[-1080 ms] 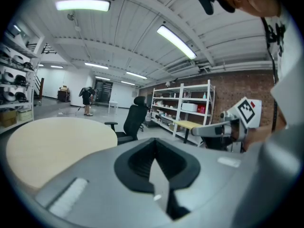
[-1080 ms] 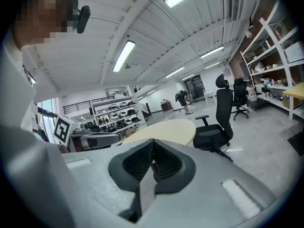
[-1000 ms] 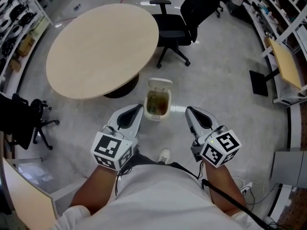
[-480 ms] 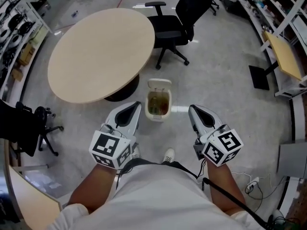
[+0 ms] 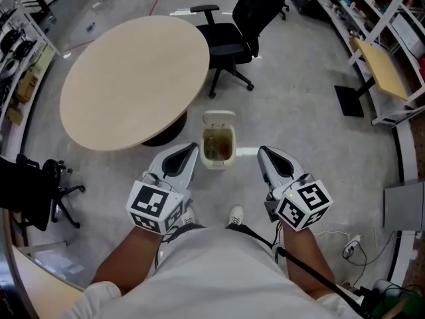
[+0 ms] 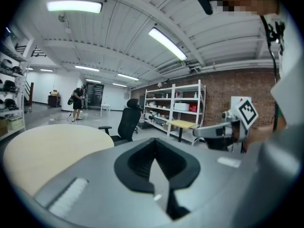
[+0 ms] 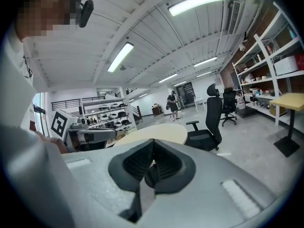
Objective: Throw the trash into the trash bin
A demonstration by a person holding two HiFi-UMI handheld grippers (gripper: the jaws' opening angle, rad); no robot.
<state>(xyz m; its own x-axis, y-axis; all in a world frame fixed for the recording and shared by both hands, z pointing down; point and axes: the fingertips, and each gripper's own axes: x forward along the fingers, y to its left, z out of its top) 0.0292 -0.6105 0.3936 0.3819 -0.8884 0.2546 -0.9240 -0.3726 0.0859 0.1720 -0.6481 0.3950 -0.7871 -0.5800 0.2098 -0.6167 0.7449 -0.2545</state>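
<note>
1. Shut tight and holding nothing: left claw (image 5: 189, 153), right claw (image 5: 264, 155).
2. Open trash bin (image 5: 218, 145) on the floor ahead, between both claws, brown stuff inside.
3. Could kick it over by stepping closer.

The white trash bin (image 5: 218, 140) stood on the grey floor with its lid tipped back and something brownish inside. Just left of the bin, on the person's side, hung the left hand-held gripper (image 5: 191, 150). Just right of the bin hung the right hand-held gripper (image 5: 263, 154). Both had their jaws together with nothing in them. Beyond the bin to the left stood a round, pale table (image 5: 129, 78), and straight beyond it a black office chair (image 5: 229, 38). A shoe (image 5: 234, 215) showed near the bin.
</note>
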